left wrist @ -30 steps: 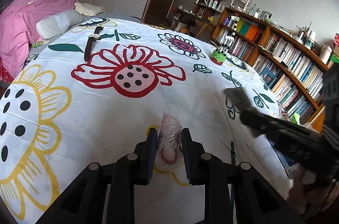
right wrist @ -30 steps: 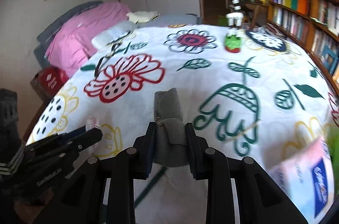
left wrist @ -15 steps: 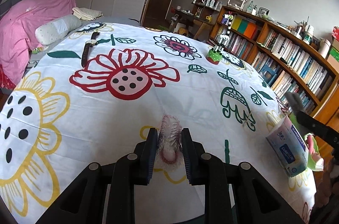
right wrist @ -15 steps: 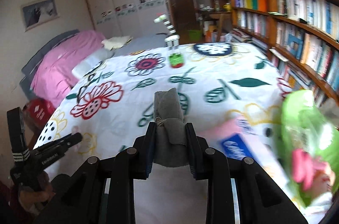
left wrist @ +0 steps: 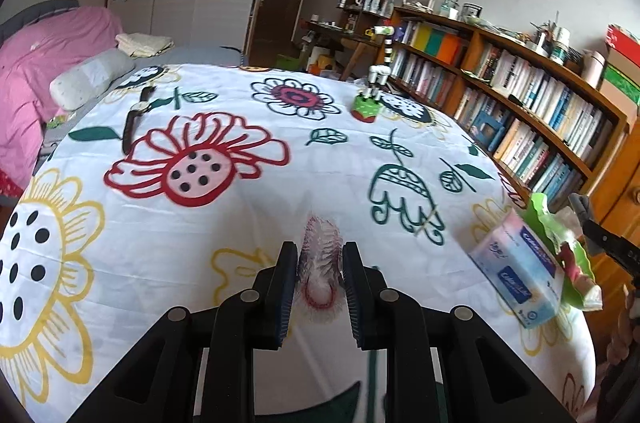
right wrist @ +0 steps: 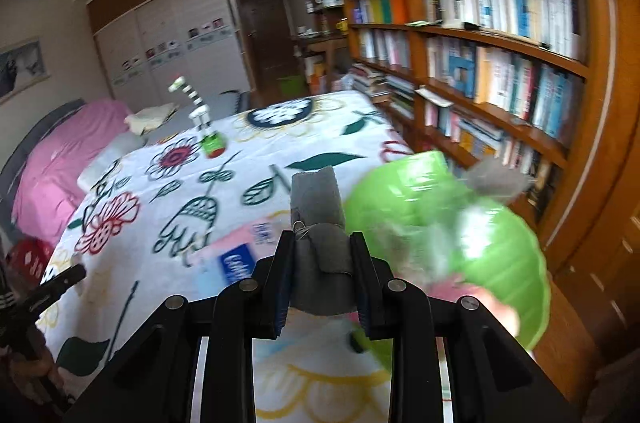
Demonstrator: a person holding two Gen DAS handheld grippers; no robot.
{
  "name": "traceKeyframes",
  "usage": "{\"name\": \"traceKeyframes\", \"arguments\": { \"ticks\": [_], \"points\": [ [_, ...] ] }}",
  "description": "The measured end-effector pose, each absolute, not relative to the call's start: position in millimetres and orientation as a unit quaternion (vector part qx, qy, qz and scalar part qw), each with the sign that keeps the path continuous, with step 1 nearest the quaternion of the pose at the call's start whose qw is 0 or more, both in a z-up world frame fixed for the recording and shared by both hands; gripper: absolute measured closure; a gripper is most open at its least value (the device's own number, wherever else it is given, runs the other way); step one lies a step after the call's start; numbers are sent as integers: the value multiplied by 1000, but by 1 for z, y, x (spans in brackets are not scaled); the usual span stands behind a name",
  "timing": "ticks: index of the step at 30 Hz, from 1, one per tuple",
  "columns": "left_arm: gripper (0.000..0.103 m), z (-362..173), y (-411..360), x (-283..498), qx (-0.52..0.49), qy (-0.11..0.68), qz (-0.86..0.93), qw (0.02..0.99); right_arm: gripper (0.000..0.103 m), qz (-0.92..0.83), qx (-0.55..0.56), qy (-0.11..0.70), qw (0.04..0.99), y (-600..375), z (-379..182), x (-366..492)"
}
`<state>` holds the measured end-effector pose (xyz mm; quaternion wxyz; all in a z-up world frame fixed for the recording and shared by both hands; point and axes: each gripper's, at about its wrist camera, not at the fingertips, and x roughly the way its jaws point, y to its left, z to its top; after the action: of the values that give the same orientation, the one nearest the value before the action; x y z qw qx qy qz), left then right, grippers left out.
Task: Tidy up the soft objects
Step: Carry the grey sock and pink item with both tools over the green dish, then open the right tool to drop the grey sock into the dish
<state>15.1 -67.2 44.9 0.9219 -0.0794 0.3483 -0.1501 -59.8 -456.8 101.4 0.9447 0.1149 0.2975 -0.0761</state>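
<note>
My left gripper [left wrist: 319, 273] is shut on a pink fuzzy soft object [left wrist: 320, 259] and holds it above the flowered bedspread [left wrist: 200, 207]. My right gripper [right wrist: 322, 261] is shut on a rolled grey cloth [right wrist: 318, 219] tied with string, close to the left of a green bowl [right wrist: 472, 223] at the bed's right edge. The bowl holds a grey soft item [right wrist: 498, 179] and something pink, blurred. In the left wrist view the bowl [left wrist: 560, 247] shows at the far right, with the right gripper's tip [left wrist: 608, 243] beside it.
A blue and pink tissue pack [left wrist: 516, 275] lies next to the bowl. A striped toy on a green base [left wrist: 368, 103] and a wristwatch [left wrist: 134, 115] lie farther up the bed. Bookshelves [right wrist: 500, 35] run along the right. A pink duvet [left wrist: 36, 63] and pillow are at the left.
My right gripper has swung right with the grey cloth, from over the middle of the bed to beside the green bowl. My left gripper has stayed roughly in place, still holding the pink object.
</note>
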Motion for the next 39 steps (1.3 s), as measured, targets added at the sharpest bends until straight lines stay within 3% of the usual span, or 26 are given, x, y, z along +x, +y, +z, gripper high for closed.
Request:
{"name": "traceKeyframes", "arguments": {
  "ticks": [18, 21, 23, 24, 39],
  "points": [
    [78, 71, -134, 2, -30, 335, -201, 920, 74, -101, 176, 307, 930, -536, 81, -61],
    [78, 76, -145, 0, -23, 333, -210, 919, 68, -95, 191, 318, 924, -544, 73, -57],
    [78, 78, -153, -1, -18, 331, -215, 919, 51, -92, 199, 316, 923, -548, 70, -61],
    [78, 80, -158, -2, -14, 330, -220, 918, 47, -93, 203, 311, 924, -550, 70, -64],
    [78, 100, -228, -6, 16, 324, -289, 901, 47, -107, 216, 261, 935, -573, 82, -115]
  ]
}}
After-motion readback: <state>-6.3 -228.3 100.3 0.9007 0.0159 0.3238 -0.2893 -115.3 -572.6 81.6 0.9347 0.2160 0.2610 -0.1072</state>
